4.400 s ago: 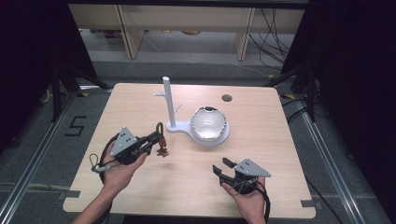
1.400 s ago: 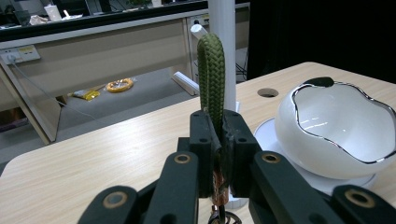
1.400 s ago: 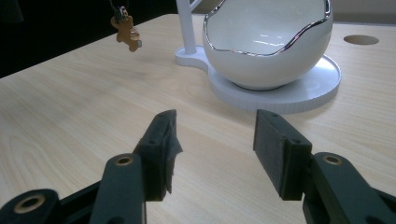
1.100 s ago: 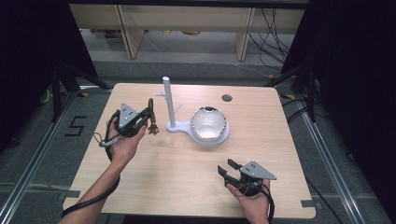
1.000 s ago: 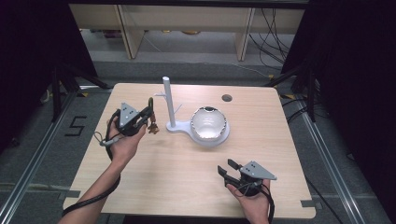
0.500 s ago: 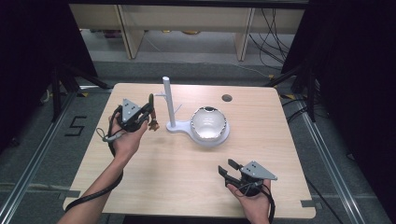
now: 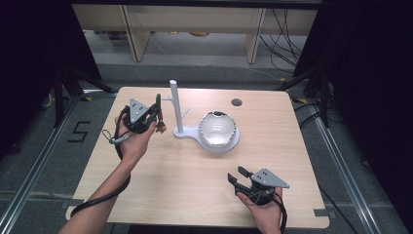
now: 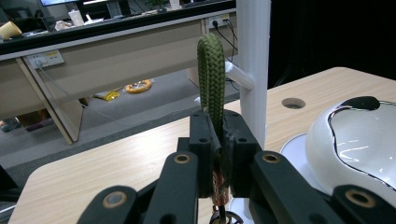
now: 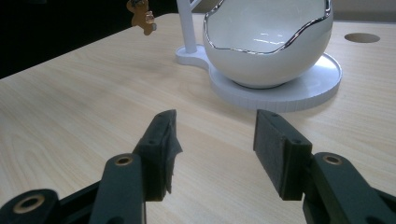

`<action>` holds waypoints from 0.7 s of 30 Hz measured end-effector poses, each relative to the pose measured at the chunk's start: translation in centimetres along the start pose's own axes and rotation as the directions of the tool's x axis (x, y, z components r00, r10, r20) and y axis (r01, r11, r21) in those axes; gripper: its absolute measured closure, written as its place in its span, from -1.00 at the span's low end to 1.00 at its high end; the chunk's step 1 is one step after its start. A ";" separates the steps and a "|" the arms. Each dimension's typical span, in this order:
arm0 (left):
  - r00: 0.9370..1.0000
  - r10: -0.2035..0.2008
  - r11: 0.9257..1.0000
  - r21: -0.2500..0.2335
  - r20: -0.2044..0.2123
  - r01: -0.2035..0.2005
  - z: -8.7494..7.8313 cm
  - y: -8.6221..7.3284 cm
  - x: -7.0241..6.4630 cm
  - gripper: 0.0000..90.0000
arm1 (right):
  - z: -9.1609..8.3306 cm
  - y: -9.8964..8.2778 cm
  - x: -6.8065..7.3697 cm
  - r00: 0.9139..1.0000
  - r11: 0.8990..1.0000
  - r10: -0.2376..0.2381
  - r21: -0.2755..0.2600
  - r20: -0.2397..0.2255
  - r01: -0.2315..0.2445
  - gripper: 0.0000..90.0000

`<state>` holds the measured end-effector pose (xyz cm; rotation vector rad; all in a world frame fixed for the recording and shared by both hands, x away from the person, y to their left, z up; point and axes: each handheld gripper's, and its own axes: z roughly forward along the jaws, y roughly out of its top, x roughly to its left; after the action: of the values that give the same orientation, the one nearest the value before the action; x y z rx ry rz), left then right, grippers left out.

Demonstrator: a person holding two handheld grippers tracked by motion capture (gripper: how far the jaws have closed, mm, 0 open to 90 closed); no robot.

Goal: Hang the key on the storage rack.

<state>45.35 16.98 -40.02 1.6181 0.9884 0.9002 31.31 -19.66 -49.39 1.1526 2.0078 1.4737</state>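
Compared with 4.4 s ago: left claw point(image 7: 157, 111) moved from the near-left part of the counter point(image 7: 146, 195) up and forward, now beside the white stand point(image 7: 174, 109). Compared with 0.5 s ago: shifted a little closer to the post. Right claw point(image 7: 242, 181) unchanged in place at the near-right edge of the counter.

Left claw: pressed together, pinching a green braided loop point(image 8: 211, 79). Loop standing upright above the jaws in the left gripper view, just in front of the post point(image 8: 253, 60) and close beside its short side peg point(image 8: 237, 74); contact between loop and peg not determinable. Below the jaws, a small brown pendant point(image 7: 160, 126) hanging from the loop, clear of the counter, also seen at the top of the right gripper view point(image 9: 141, 17). Left hand point(image 7: 131, 141) wrapped around the claw body, cable trailing back along the forearm.

Right claw point(image 9: 212, 144): spread wide, holding nothing, jaws low over the bare counter point(image 9: 70, 93) and aimed toward the bowl. Right hand point(image 7: 265, 209) gripping from below.

White bowl point(image 7: 217, 129) with a wavy silver rim: seated on the round base plate point(image 9: 299, 88) joined to the stand, near the counter's middle. Round hole point(image 7: 236, 102) in the counter behind the bowl.
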 end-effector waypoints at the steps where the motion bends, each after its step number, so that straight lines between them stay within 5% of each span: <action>1: 1.000 0.004 1.000 0.001 0.000 -0.004 0.0 0.0 -0.1 0.84 | 0.0 0.0 0.0 1.000 1.000 -0.006 -0.001 0.003 0.006 0.11; 21: 0.996 0.090 0.996 0.004 -0.016 -0.090 0.8 0.4 -1.3 0.84 | -0.2 0.0 -0.1 1.000 1.000 0.006 0.009 0.000 -0.006 0.11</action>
<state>45.63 15.44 -39.98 1.6713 0.9344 0.9744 31.23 -19.83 -49.36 1.1637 2.0147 1.4690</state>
